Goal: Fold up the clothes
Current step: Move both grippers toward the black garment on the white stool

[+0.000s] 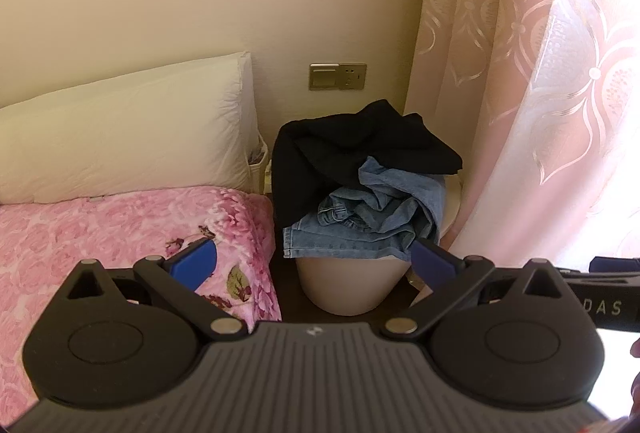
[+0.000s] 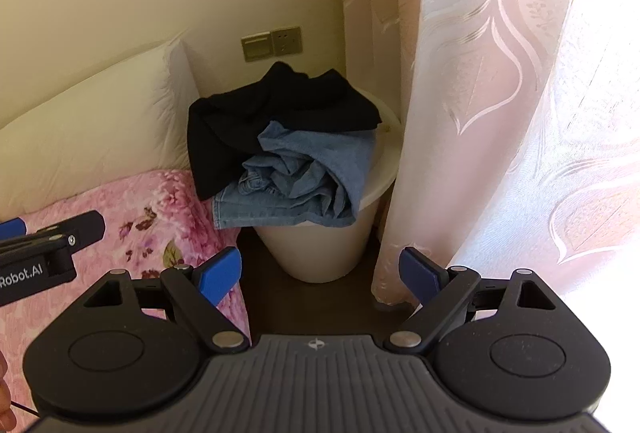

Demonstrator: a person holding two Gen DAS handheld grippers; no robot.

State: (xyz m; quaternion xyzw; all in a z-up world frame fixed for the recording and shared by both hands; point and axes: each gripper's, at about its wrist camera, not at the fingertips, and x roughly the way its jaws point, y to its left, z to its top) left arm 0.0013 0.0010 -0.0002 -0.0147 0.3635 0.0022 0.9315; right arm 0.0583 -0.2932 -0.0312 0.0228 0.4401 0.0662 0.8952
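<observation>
item: blue denim jeans [image 1: 360, 209], crumpled, heaped on a cream bin [image 1: 348, 285]; one hemmed edge hangs over the bin's front rim. black garment [image 1: 352, 145] bunched behind and partly over the jeans, draping down the bin's left side. neither lies folded.
item: left hand-held gripper [image 1: 316, 263], jaws spread wide, holding nothing, short of the bin.
item: right hand-held gripper [image 2: 320, 273], jaws likewise apart and empty, just beside the left.
handling note, as judgement: pinch one layer of the hanging hem, not the bundle; lift clear so the black piece slides off.
clearances: bin wedged between bed with pink floral blanket [image 1: 120, 233] and patterned curtain [image 2: 500, 113], wall behind; open room lies toward the bed, the likeliest flat surface.
</observation>
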